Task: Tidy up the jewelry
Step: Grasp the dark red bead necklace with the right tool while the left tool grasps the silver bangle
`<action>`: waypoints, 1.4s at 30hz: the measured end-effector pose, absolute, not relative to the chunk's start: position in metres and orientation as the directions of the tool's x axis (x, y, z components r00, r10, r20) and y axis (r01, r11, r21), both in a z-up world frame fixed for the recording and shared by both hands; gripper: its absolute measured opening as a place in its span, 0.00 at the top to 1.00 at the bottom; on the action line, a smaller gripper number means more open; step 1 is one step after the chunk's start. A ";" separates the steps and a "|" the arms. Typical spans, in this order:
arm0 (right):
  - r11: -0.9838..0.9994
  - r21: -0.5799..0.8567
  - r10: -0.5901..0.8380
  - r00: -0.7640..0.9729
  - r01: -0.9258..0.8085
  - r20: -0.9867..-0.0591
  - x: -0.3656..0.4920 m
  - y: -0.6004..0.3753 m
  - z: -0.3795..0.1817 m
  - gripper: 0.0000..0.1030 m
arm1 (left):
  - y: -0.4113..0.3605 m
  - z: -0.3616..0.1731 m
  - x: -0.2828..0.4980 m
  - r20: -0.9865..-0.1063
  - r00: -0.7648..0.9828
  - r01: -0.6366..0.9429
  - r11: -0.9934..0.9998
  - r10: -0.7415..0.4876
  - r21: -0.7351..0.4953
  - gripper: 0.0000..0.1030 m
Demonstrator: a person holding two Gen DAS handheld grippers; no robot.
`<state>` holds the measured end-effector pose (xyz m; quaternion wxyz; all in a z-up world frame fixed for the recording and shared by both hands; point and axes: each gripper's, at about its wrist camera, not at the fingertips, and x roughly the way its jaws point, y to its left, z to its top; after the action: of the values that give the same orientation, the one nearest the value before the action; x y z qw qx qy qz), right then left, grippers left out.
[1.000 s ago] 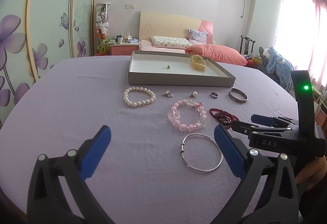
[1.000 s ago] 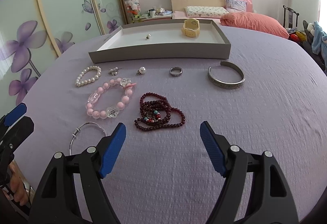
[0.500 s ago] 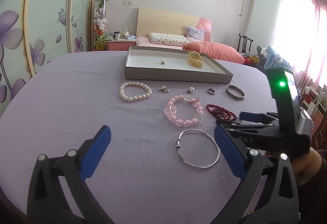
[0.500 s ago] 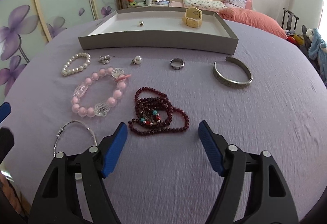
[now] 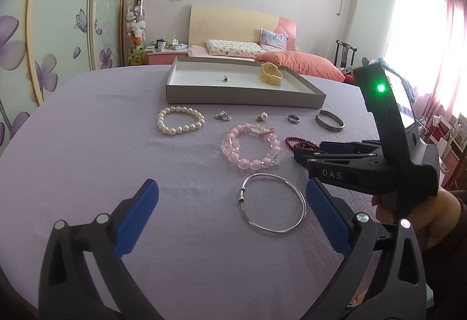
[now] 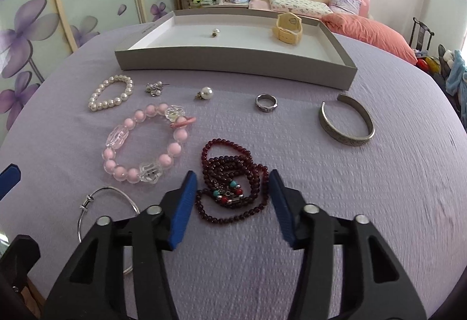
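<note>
A dark red bead necklace (image 6: 221,162) lies coiled on the purple cloth. My right gripper (image 6: 232,174) hangs low over it with the coil between its blue pads. The jaws are closing, and a thin gap still shows on each side of the beads. My left gripper (image 5: 232,184) stands wide open above the cloth with nothing in it, and a thin silver bangle (image 5: 241,193) lies just ahead of it. The right gripper (image 5: 335,148) shows at the right of the left wrist view. The grey tray (image 6: 233,60) at the back holds a yellow watch (image 6: 287,28) and a small earring (image 6: 216,33).
In front of the tray lie a pearl bracelet (image 6: 108,102), a cluster earring (image 6: 154,87), a pearl stud (image 6: 206,92), a silver ring (image 6: 265,102) and a silver cuff (image 6: 344,139). A pink bead bracelet (image 6: 128,123) sits left of the necklace. A bed stands behind the table.
The right gripper has come forward and down over the dark red necklace, and its jaws have narrowed around it. The left gripper has stayed wide open and nearly still.
</note>
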<state>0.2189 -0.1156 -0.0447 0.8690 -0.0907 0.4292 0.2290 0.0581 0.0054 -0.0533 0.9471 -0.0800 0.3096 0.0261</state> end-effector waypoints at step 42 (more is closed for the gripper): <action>0.848 0.282 0.512 0.555 -0.449 -0.656 0.217 -0.190 -0.008 0.91 | -0.048 -0.088 0.112 -0.763 0.644 -0.096 0.995 0.063 0.002 0.31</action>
<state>0.2169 -0.1904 -0.0081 0.8807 0.0409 0.3849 0.2731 0.1122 -0.0476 -0.0884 0.9064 -0.0195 0.4197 0.0439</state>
